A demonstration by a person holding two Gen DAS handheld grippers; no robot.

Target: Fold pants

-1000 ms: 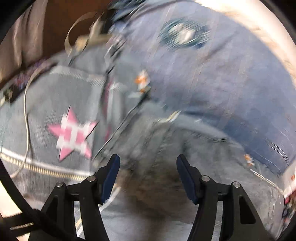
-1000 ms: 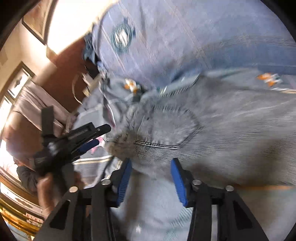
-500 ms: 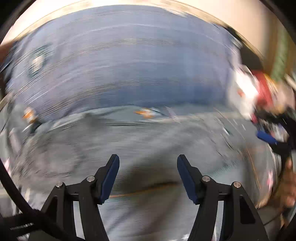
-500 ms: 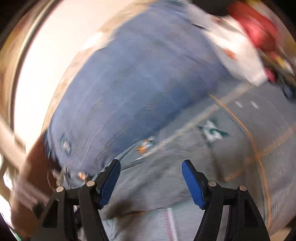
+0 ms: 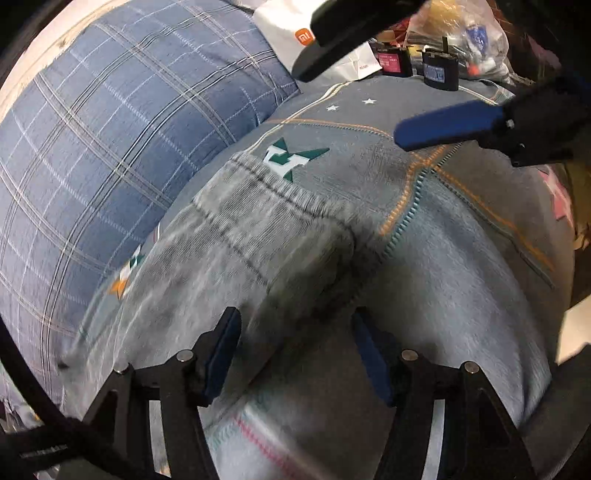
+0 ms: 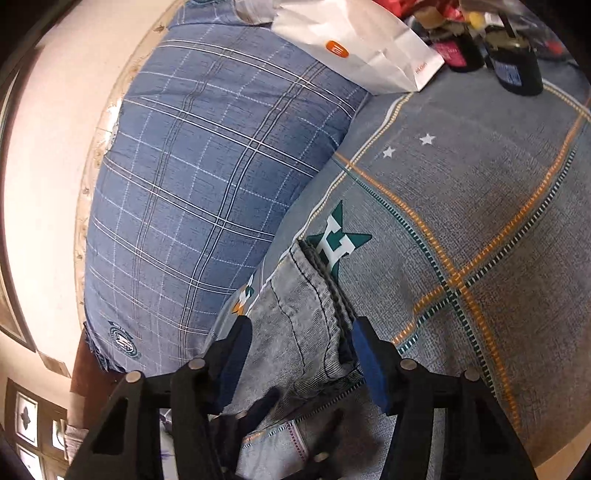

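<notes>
Right wrist view has swung from pillow (image 6: 207, 192) to pants (image 6: 306, 325) hem.

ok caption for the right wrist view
Open right gripper poised over the hem of grey denim pants on a grey patterned bedsheet, beside a blue plaid pillow.

Pants (image 6: 306, 325) on bedspread (image 6: 480, 206), right of pillow (image 6: 207, 199)

Left gripper (image 5: 295, 354) at bottom of view, jaws apart, grey denim pants (image 5: 266, 251) between and below blue pads, contact unclear. Pants hem lies on grey bedsheet (image 5: 461, 280), just beside green star print (image 5: 291, 157). Blue checked pillow (image 5: 122, 147) left of pants. Right gripper (image 5: 388, 92) above pants, jaws apart. White paper bag (image 5: 295, 33) beyond pillow.
</notes>
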